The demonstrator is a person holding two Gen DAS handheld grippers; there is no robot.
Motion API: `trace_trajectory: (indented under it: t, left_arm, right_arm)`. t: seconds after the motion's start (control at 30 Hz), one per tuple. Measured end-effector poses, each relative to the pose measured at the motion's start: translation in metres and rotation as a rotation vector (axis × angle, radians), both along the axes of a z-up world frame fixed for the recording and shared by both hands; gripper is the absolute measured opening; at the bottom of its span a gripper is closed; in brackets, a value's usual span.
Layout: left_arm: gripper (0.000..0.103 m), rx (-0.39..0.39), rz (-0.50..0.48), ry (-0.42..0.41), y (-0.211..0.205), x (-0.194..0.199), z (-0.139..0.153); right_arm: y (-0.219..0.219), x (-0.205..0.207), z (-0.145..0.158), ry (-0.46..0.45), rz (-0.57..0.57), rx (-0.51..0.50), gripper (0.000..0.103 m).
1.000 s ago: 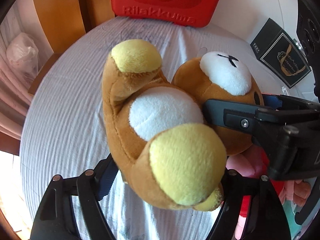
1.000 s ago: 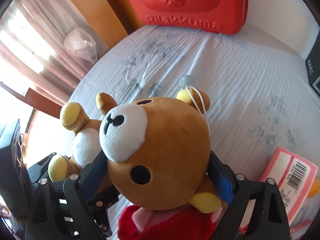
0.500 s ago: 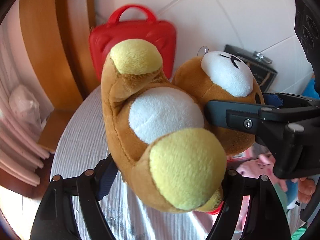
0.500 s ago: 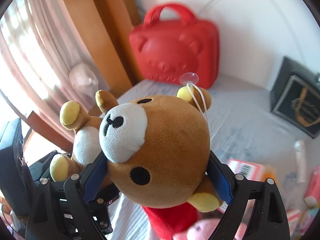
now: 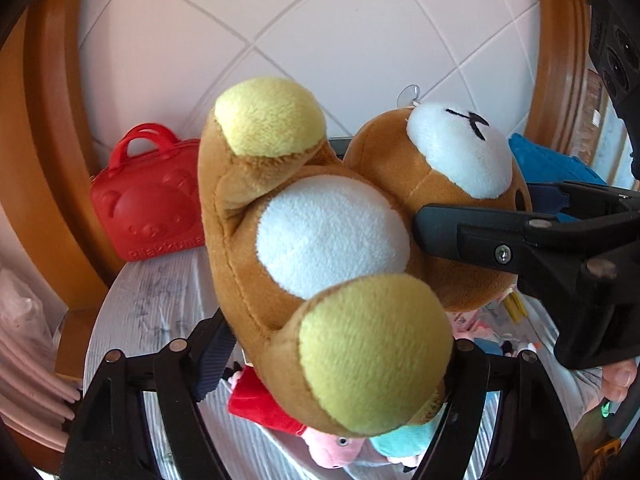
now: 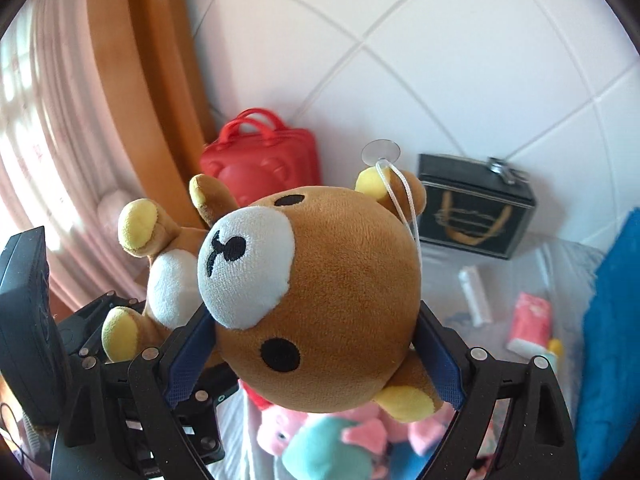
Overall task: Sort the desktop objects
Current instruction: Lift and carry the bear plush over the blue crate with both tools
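Note:
A brown bear plush with yellow feet and a white belly hangs in the air, held from both ends. My left gripper is shut on its lower body, one foot bulging out toward the camera. The right gripper's fingers reach in from the right side of the left wrist view and clamp the head. In the right wrist view the bear's head fills the space between the blue pads, with my right gripper shut on it. A suction cup on a white cord dangles from its ear.
The cloth-covered table lies well below. A red bear-faced case and a black box stand against the tiled wall. A pink pig plush, a teal plush, a white tube, a pink packet and blue cloth lie underneath.
Both grippers have risen together with the bear held between them. The table and red case have dropped lower and smaller in both views, and the tiled wall now fills the background.

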State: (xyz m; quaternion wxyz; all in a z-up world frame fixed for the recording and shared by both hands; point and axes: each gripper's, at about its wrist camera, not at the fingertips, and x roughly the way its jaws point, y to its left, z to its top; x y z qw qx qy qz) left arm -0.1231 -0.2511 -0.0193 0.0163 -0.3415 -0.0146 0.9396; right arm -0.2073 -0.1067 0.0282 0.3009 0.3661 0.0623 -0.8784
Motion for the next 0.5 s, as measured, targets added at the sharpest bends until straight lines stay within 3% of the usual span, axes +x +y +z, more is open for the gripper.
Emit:
trace_trajectory:
  t: [0.33, 0.5]
  left_arm:
    - [0.078, -0.02, -0.126, 0.074, 0.129, -0.011, 0.045]
    - [0.078, -0.024, -0.158, 0.129, 0.218, -0.017, 0.073]
  right_arm:
    - [0.121, 0.012, 0.037, 0.069, -0.141, -0.021, 0.092]
    - [0.203, 0.012, 0.061, 0.129, -0.177, -0.049, 0.092]
